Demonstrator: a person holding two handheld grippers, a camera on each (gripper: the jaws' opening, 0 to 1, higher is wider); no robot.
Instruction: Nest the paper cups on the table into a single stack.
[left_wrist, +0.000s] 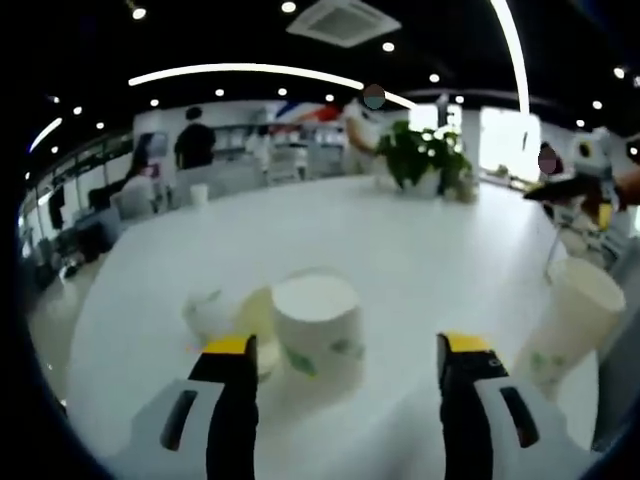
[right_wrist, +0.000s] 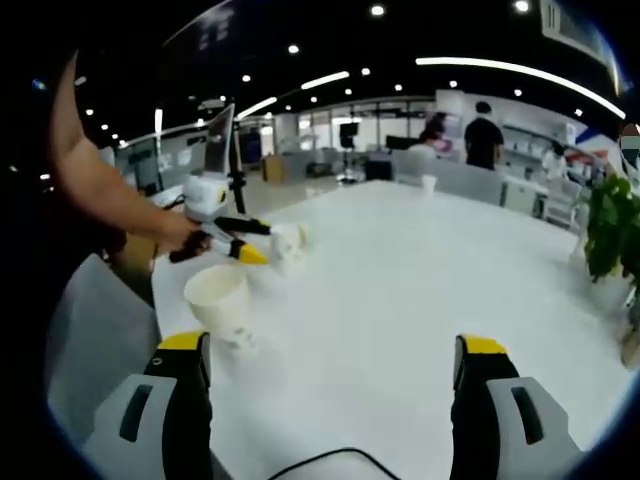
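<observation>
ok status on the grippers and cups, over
Left gripper open, upright cup just ahead. Right gripper open, empty. Second cup standing apart, a third on its side. Nothing nested.

You will find no legible text, brand, number or sign in either view. The paper cups (left_wrist: 318, 325) carry green printed marks on their sides, but these are too blurred for you to read as words. The red and blue graphic (left_wrist: 300, 108) on the far wall in the left gripper view is likewise unreadable to you.
</observation>
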